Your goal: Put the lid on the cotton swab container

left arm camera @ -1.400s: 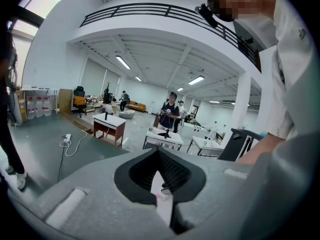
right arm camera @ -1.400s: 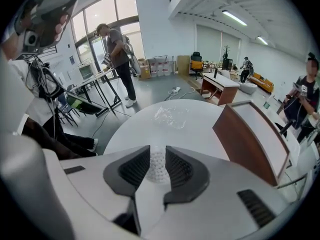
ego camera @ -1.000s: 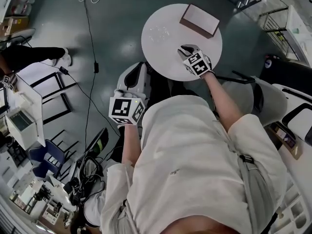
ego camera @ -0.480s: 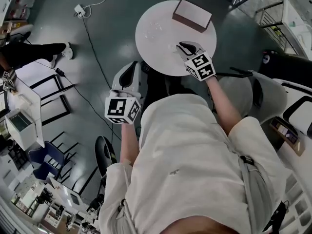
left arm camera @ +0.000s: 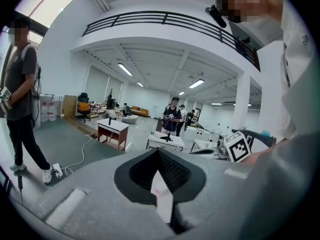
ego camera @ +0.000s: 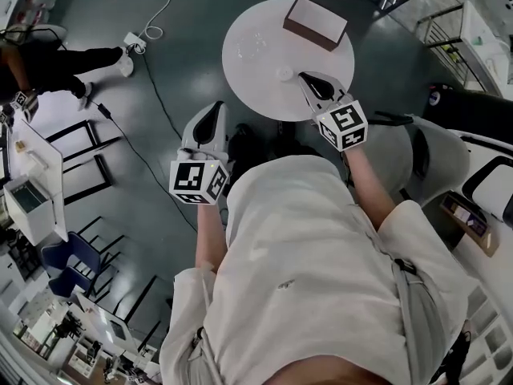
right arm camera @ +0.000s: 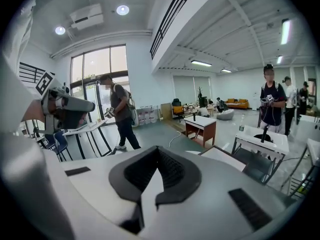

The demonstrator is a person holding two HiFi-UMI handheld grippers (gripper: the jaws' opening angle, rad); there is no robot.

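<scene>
On the round white table [ego camera: 321,54] stands a clear cotton swab container [ego camera: 256,48], faint against the top. A small round lid [ego camera: 283,73] lies on the table to its right, near the front. My right gripper [ego camera: 305,78] hovers at the table's near edge, just right of the lid and apart from it. Its jaws are closing to shut, with nothing between them in the right gripper view [right arm camera: 151,178]. My left gripper [ego camera: 210,112] hangs over the floor, left of the table. Its jaws [left arm camera: 159,180] are shut and empty. Both gripper views look up into the room.
A flat brown box [ego camera: 316,21] lies at the table's far right. A power strip with cable [ego camera: 133,38] lies on the floor at left, near a standing person [ego camera: 56,58]. Chairs [ego camera: 433,155] stand to the right.
My right gripper has pulled back from the table's middle toward its near edge. The left gripper has hardly moved. The person at left has walked on.
</scene>
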